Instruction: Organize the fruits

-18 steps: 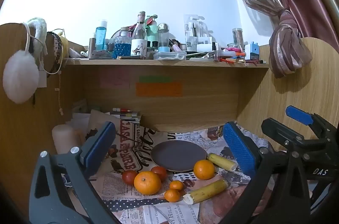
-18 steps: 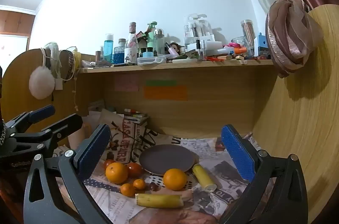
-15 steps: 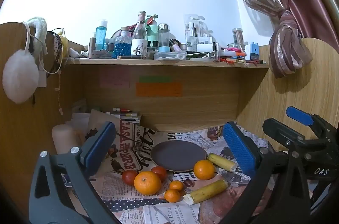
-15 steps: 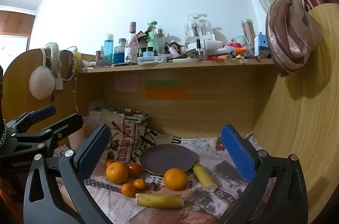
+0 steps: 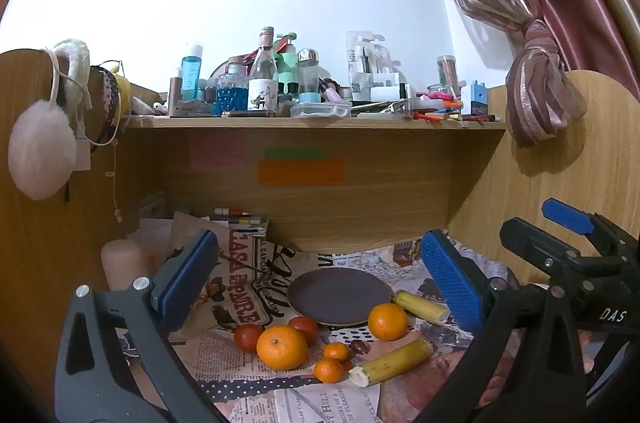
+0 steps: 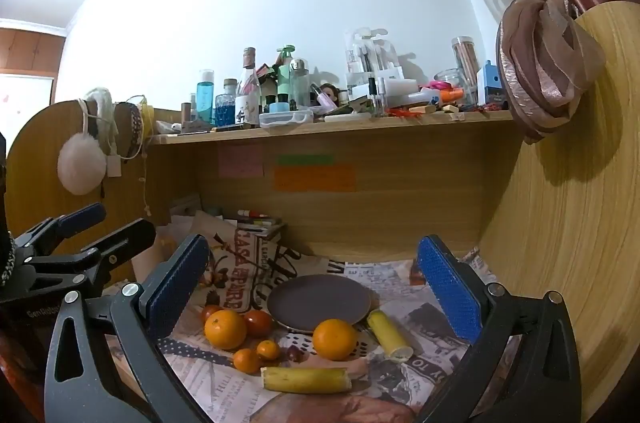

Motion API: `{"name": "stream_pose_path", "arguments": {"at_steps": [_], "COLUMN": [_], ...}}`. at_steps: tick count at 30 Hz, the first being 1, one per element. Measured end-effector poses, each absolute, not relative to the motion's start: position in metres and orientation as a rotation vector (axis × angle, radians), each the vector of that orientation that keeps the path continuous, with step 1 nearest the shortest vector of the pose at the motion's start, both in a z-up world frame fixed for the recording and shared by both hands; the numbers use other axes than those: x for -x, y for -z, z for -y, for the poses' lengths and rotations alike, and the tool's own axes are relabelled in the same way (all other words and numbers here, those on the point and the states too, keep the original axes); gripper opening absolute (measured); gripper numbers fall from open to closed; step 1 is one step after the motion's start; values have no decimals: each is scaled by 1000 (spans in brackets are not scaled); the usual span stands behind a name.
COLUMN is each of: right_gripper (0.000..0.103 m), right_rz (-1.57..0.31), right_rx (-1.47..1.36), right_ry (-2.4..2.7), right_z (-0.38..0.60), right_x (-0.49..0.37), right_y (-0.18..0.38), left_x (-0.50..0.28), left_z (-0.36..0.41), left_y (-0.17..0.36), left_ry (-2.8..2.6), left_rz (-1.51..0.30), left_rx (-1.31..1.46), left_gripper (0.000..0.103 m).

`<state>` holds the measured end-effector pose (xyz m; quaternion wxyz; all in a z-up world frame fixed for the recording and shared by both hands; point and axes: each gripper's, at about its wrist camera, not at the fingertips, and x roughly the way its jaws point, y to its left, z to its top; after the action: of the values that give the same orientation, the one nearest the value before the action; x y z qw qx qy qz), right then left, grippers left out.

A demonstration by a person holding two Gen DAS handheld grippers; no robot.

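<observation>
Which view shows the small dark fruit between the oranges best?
The right wrist view: the dark fruit sits nearer the picture's middle, clear of the tangerines. In the left wrist view it is also visible, but smaller and tucked against a tangerine.

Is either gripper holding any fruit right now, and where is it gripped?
Nothing is held. The left gripper and right gripper are both open and empty.
</observation>
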<state>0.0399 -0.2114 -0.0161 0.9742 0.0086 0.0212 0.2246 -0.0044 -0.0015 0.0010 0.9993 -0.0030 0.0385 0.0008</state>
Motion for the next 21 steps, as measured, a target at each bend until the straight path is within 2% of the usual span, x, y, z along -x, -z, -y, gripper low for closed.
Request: {"name": "stream_pose_path", "arguments": {"at_steps": [21], "right_gripper": [103], "right_rz": [-36], "right_rx": [-5], "right_ry": [-455], "right_z": [206], "right_x": [-36], "right_y": [17], "left_x": [4], "left_z": [-3], "left_y": [-1], "left_ry": [10], "left_rz": [-83], "left_rx": [17], "left_gripper": [103]}}
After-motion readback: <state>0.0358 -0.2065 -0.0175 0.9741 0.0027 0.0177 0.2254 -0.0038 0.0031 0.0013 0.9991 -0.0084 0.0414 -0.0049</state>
